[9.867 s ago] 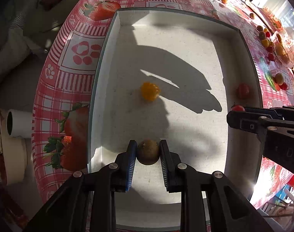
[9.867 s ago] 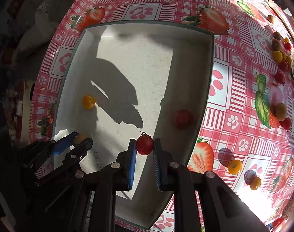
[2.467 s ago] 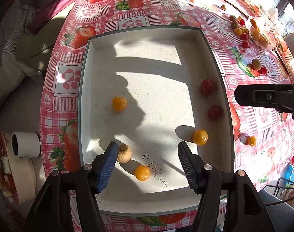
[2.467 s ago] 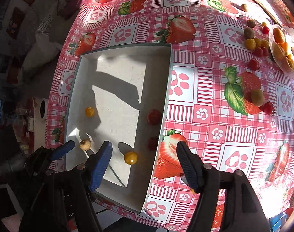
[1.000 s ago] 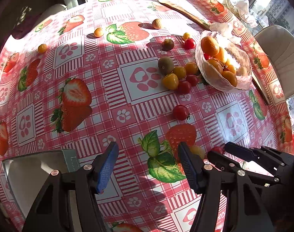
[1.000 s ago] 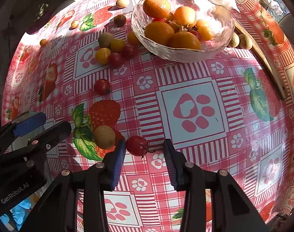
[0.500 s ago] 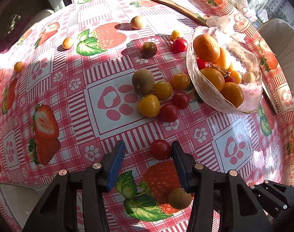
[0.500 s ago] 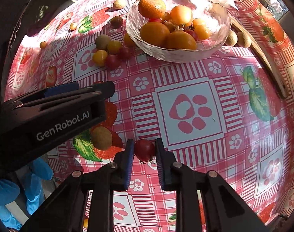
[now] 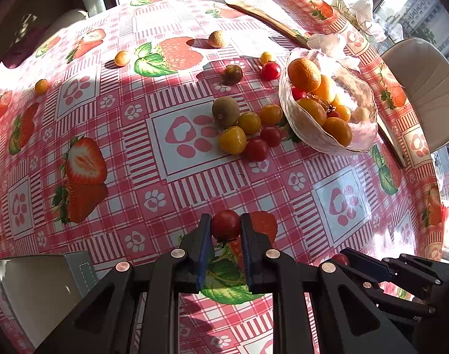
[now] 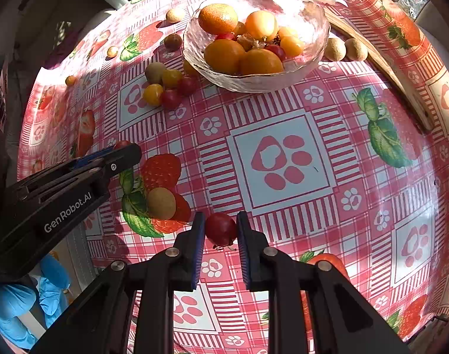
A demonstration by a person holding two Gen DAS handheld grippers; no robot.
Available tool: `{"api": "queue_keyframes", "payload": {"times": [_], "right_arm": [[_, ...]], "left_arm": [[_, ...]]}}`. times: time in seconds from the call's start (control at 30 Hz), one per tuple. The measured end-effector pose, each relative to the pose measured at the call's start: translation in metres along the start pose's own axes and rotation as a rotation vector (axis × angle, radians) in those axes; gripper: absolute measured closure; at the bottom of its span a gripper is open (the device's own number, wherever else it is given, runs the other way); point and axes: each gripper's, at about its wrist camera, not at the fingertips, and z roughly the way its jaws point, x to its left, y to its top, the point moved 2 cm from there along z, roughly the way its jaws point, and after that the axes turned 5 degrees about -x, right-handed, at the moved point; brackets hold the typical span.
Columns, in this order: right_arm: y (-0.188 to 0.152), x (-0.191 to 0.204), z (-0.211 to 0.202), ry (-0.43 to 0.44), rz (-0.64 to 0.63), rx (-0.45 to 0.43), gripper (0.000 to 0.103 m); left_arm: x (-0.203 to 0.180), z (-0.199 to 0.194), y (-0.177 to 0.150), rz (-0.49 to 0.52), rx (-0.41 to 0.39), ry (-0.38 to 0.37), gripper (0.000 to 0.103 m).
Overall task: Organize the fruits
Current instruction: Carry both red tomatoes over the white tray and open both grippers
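Altogether two grippers, each pinching one tomato.

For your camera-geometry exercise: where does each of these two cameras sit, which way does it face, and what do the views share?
Left wrist view: sits on the left tool, looking steeply down along its fingers, shut on a red cherry tomato; the right tool shows at lower right.
Right wrist view: sits on the right tool, facing steeply down, shut on another red tomato; the left tool and a blue-gloved hand show at left.
Shared: the glass fruit bowl and the strawberry tablecloth.
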Motion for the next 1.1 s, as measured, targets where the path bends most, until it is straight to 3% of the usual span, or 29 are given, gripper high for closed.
{"api": "queue_keyframes", "payload": {"times": [0.2, 0.53, 0.87, 1.1], "right_arm": [[-0.01, -0.001, -0.011, 0.003, 0.021, 0.005, 0.08], [-0.03, 0.027, -0.022, 0.012, -0.001, 0.015, 0.08], [-0.046, 0.099, -0.016, 0.055, -0.121, 0.05, 0.08], [-0.056, 0.161, -0.007, 0.098, -0.214, 0.073, 0.08]], "left_arm": [[0.004, -0.028, -0.028, -0.018, -0.013, -0.015, 0.082], [0.044, -0.073, -0.072, -0.091, -0.035, 0.017, 0.082], [0.121, -0.104, -0.124, -0.242, -0.037, 0.106, 0.082], [0.165, -0.104, -0.163, -0.31, -0.001, 0.153, 0.082]]}}
